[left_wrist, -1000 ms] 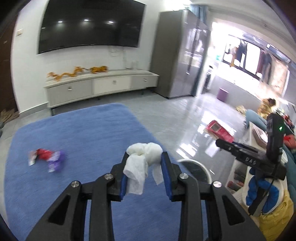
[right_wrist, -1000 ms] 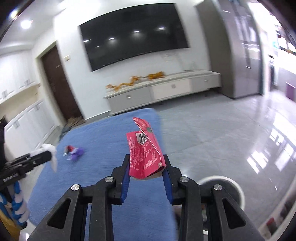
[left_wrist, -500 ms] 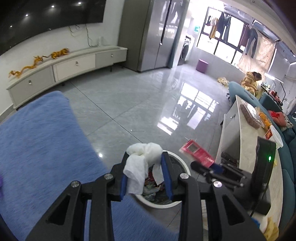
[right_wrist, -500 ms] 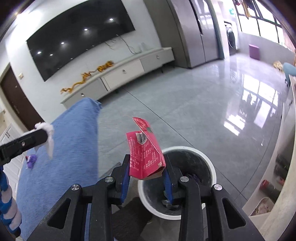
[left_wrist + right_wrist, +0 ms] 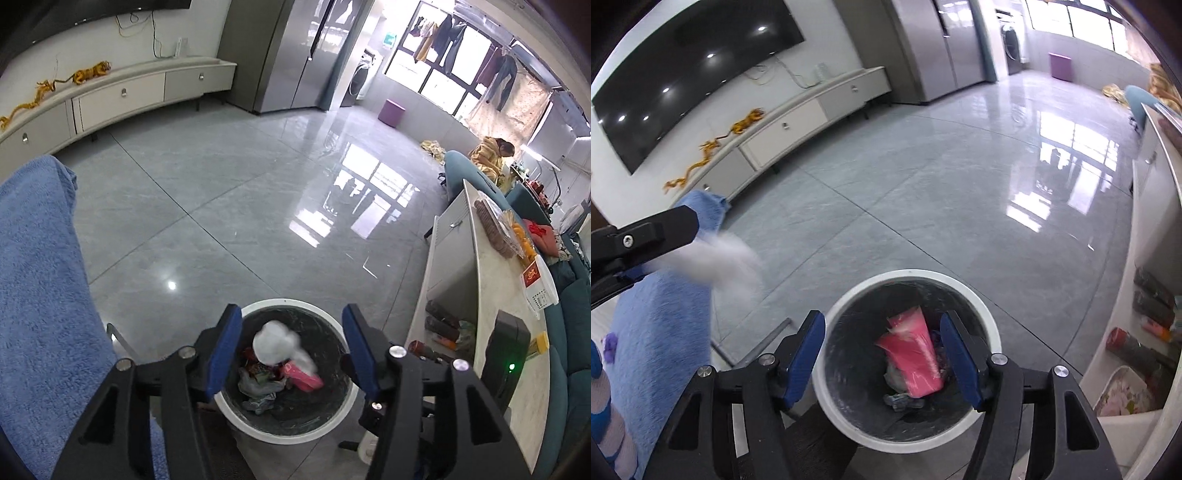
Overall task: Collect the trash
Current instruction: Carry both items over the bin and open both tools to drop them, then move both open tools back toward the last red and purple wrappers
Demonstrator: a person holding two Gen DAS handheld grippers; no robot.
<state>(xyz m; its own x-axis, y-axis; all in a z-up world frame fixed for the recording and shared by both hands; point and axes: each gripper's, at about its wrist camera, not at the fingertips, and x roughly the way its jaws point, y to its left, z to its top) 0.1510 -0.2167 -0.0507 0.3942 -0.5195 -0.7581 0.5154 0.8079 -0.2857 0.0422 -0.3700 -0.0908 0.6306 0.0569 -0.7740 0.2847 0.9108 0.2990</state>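
A round white-rimmed trash bin [image 5: 334, 434] with a dark liner stands on the floor under both grippers; it also shows in the right wrist view [image 5: 991, 332]. My left gripper [image 5: 291, 350] is open above it, and a white tissue wad [image 5: 275, 345] is falling blurred into the bin. From the right wrist view the tissue [image 5: 713, 260] is a white blur just off the left gripper's tip. My right gripper [image 5: 882, 356] is open, and the pink wrapper [image 5: 914, 354] drops blurred inside the bin onto other trash.
The blue cloth-covered table [image 5: 33, 295] is at the left, with a purple scrap [image 5: 609, 343] on it. A low white cabinet with bottles and snacks [image 5: 491, 295] stands at the right. The grey tiled floor [image 5: 240, 184] stretches beyond to a TV console [image 5: 122, 96].
Both grippers swung from the blue table to over the bin and opened. The tissue left the left gripper and the pink wrapper left the right one; both are falling in.
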